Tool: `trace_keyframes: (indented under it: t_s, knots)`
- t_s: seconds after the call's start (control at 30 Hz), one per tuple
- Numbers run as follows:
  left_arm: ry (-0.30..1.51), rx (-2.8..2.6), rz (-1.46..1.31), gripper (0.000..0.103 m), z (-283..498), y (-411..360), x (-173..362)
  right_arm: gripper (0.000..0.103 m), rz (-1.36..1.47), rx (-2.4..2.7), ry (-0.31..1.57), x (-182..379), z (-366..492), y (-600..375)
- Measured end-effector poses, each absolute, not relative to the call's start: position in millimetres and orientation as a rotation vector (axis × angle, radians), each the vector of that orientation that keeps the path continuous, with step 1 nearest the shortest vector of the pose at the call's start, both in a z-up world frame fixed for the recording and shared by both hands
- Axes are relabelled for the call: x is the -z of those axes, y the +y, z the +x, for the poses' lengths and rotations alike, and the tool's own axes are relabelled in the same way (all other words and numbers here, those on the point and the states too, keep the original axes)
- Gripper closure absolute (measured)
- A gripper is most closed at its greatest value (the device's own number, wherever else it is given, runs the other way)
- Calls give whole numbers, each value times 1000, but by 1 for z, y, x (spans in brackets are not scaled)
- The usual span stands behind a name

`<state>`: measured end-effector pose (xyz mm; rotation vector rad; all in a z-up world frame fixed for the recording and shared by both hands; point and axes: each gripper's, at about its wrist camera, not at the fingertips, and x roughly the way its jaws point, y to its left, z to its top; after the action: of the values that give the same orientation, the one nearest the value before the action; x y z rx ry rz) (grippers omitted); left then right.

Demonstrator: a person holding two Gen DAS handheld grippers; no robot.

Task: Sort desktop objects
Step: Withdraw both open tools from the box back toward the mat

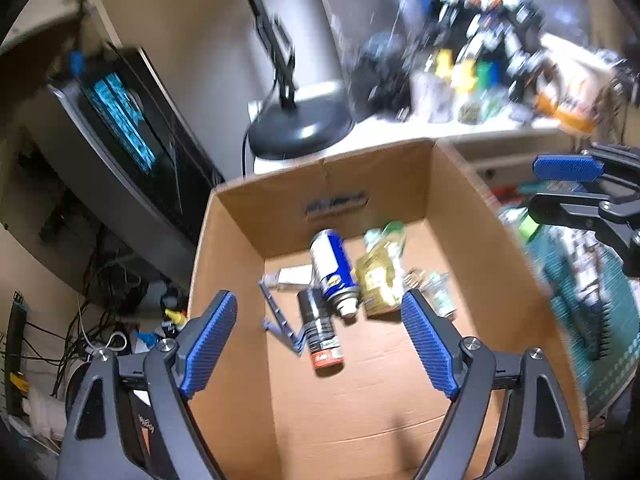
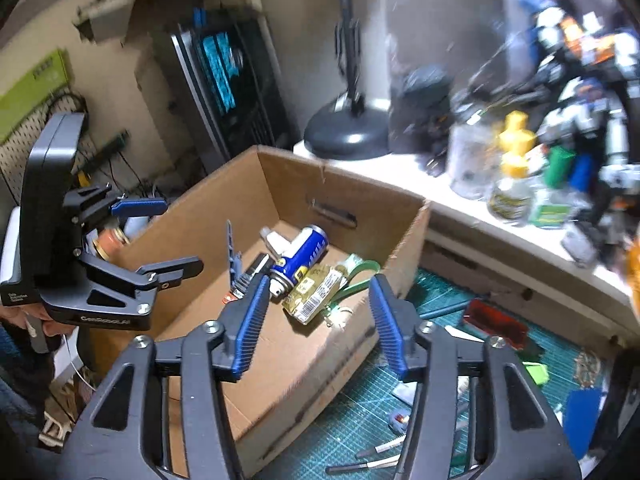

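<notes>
Both claws hang empty over the box [image 1: 240, 264], the left claw [image 1: 318, 340] spread wide, the right claw [image 2: 316, 320] parted. The can [image 1: 332, 270] and bottle [image 1: 380, 276] lie inside, so a drop looks done. Next, I'd say, reach back to the table [image 2: 360, 408] for another item.

Brown cardboard box [image 1: 460, 216], blue-and-white spray can [image 1: 332, 266], ribbed blue fingers [image 1: 210, 340], green gridded mat [image 2: 360, 412].

Cardboard box [image 1: 240, 264] open above; lamp base [image 1: 300, 128] behind.
</notes>
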<state>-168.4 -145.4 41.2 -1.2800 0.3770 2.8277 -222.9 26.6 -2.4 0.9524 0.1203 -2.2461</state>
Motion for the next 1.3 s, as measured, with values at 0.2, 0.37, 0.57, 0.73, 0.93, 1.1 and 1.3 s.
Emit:
trace_keyframes:
  t_s: [0.2, 0.37, 0.57, 0.73, 0.93, 1.1, 1.3]
  knots:
    - [257, -2876, -1049, 6, -121, -133, -65, 40, 836, 2326, 86, -28, -175, 69]
    - [195, -2884, -966, 6, -92, -120, -67, 39, 770, 2390, 88, -48, -135, 97]
    - [150, -2960, -821, 6, -56, -112, -65, 29, 703, 2467, 98, -58, -92, 119]
    - [130, -2976, -748, 6, -31, -104, -66, 26, 642, 2513, 100, -66, -55, 131]
    - [102, -2984, -680, 5, 2, -98, -58, 26, 563, 2569, 82, -72, -4, 146]
    - [102, -2963, -675, 2, 21, -93, -47, 26, 534, 2648, 87, -65, 39, 157]
    - [124, -2940, -648, 2, 42, -79, -38, 13, 557, 2722, 170, -53, 78, 162]
